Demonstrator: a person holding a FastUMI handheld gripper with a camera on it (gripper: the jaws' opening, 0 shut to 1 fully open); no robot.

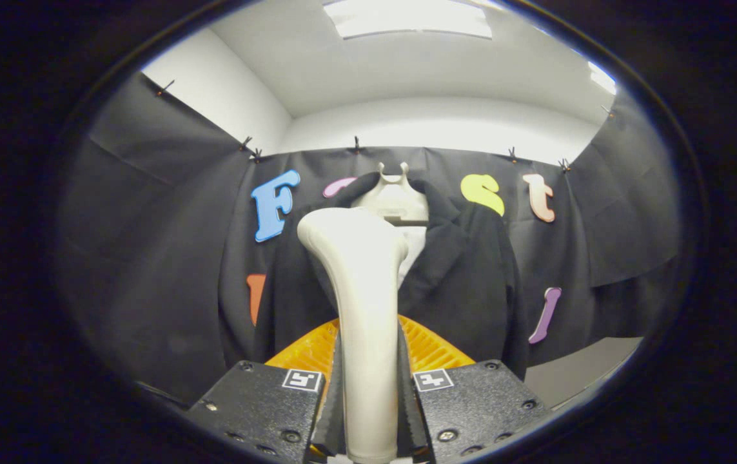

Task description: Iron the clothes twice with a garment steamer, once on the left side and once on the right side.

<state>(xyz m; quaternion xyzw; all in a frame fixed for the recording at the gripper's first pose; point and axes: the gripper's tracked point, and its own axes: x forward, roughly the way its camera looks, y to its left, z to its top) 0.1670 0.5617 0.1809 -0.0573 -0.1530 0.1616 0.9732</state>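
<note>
Gripper [368, 412] clamped on garment steamer [362, 303], jaws closed on its handle.
Steamer head stood upright near the left front of the dark jacket [465, 283], which hung on a pale hanger [394, 193] against the far wall; contact could not be judged. Judged early: neither the left nor the right pass appeared completed.

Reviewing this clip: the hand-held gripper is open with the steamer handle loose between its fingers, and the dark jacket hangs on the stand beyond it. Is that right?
Not quite. In the gripper view the hand-held gripper is shut on the steamer handle, both fingers pressing against its sides, not open with it loose. The rest holds: the dark jacket hangs on the stand beyond it.
</note>
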